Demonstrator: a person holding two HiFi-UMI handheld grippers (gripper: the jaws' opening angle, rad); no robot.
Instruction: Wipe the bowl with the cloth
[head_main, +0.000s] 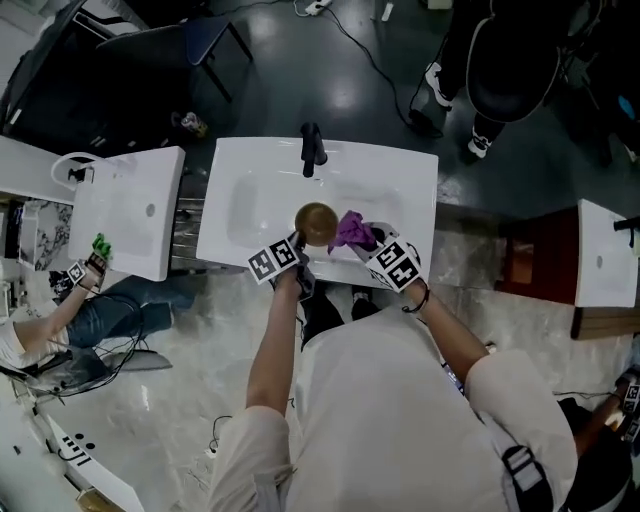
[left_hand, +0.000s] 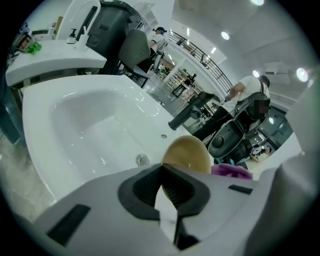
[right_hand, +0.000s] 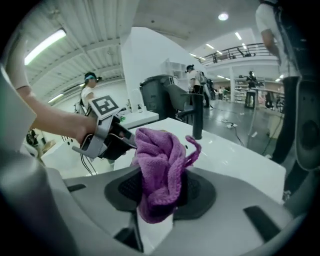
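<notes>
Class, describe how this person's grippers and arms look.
The left gripper and right gripper are light grey with dark pads; each carries a white cube with black square markers. The person wears a pale short-sleeved top and a dark wristband.

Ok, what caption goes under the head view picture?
Over a white sink, the left gripper grips a tan bowl and the right gripper holds a purple cloth beside it.

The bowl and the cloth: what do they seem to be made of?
The bowl looks like wood or bamboo, perhaps tan plastic: a matt, yellowish-brown surface with only a soft sheen. The cloth looks like purple microfibre or terry: a fuzzy pile that folds limply.
</notes>
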